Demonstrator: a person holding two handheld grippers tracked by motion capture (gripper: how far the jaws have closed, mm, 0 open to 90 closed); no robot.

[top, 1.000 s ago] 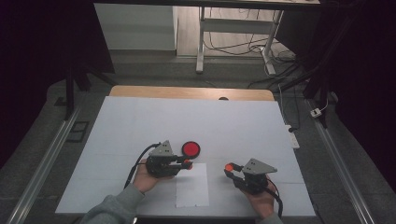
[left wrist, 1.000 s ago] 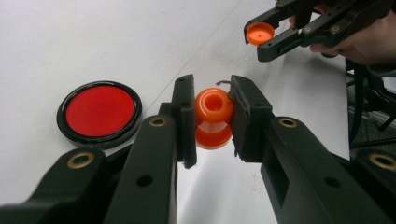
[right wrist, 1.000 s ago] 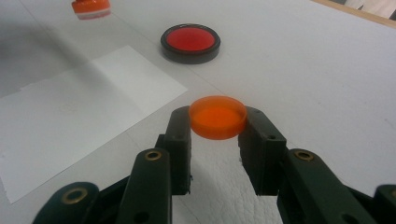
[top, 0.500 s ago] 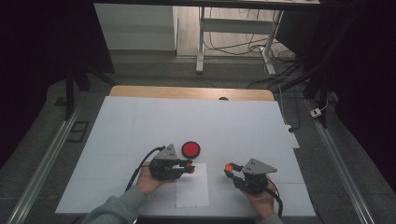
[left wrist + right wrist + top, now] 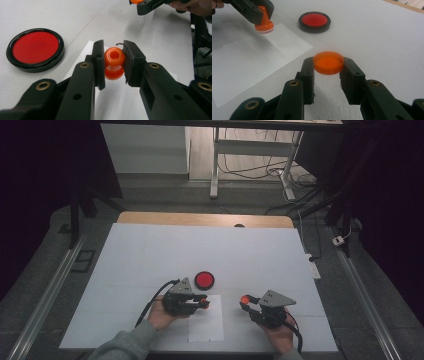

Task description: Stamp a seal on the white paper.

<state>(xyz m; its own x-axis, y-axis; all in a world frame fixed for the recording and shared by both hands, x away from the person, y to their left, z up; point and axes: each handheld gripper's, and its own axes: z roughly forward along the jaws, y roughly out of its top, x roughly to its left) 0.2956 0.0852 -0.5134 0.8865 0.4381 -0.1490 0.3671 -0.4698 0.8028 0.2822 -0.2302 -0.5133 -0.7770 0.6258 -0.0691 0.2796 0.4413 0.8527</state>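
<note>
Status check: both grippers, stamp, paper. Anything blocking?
Left gripper shut on orange stamp over paper. Right gripper shut on orange cap. Ink pad beside, nothing blocking.

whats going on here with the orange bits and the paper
A person is stamping. The left hand-held gripper is shut on an orange stamp over the white paper. The right hand-held gripper holds the stamp's orange cap off to the side. A red ink pad lies open beyond the paper.

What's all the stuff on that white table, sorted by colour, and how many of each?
Orange: 2, the stamp in the left gripper and the cap in the right gripper.
Red and black: 1, the ink pad.
White: 1, the sheet of paper.
Total: 4.
</note>
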